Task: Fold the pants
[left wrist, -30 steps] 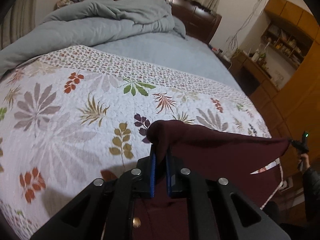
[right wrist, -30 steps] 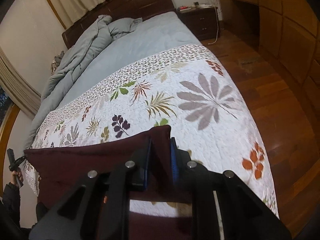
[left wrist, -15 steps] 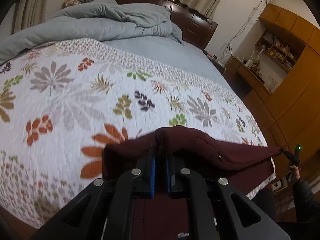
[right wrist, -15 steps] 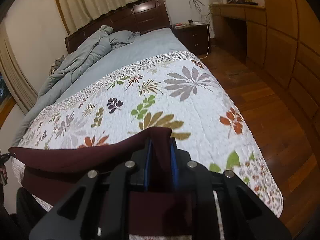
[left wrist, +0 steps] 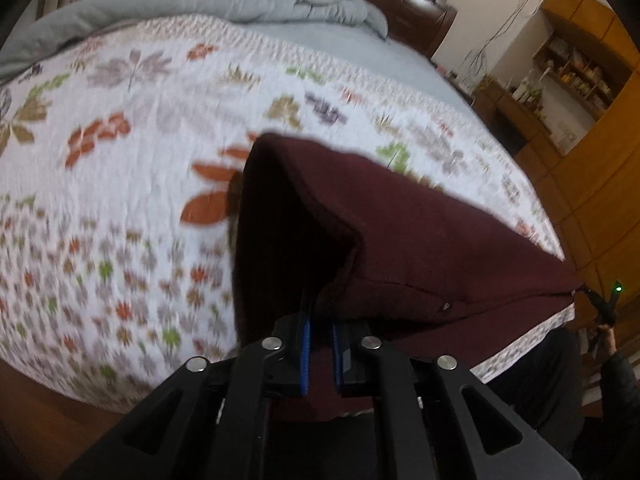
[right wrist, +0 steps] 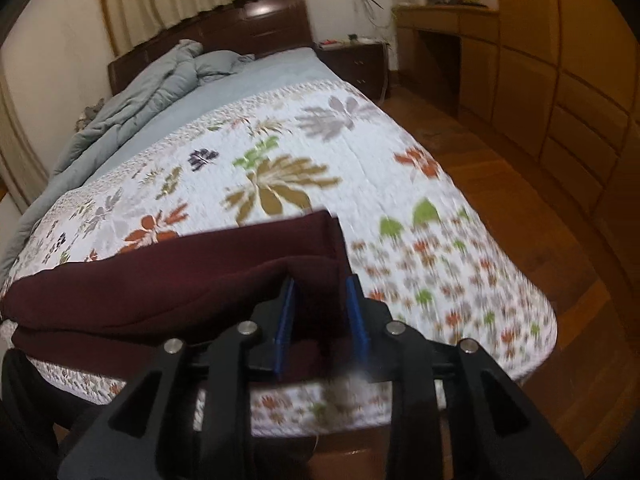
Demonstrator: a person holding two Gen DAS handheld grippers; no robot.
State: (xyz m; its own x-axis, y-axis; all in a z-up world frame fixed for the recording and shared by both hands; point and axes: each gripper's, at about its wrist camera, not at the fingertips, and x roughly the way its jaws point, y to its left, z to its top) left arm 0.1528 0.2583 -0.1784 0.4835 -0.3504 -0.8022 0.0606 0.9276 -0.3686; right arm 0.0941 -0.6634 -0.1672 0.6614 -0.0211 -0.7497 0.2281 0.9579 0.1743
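We are loosening our left gripper (left wrist: 320,320); its jaws have just been opening and stand narrowly apart, a corner of the maroon pants (left wrist: 400,232) between them, draping ahead and rightward over the floral quilt (left wrist: 140,160). We are spreading our right gripper (right wrist: 320,300) too; its jaws have just been opening, standing clear of the cloth bunched between them, folded pants stretching leftward.

Pants (right wrist: 160,280) on quilt (right wrist: 360,168) at bed's foot, duvet (right wrist: 160,84) behind nr headboard (right wrist: 256,28).
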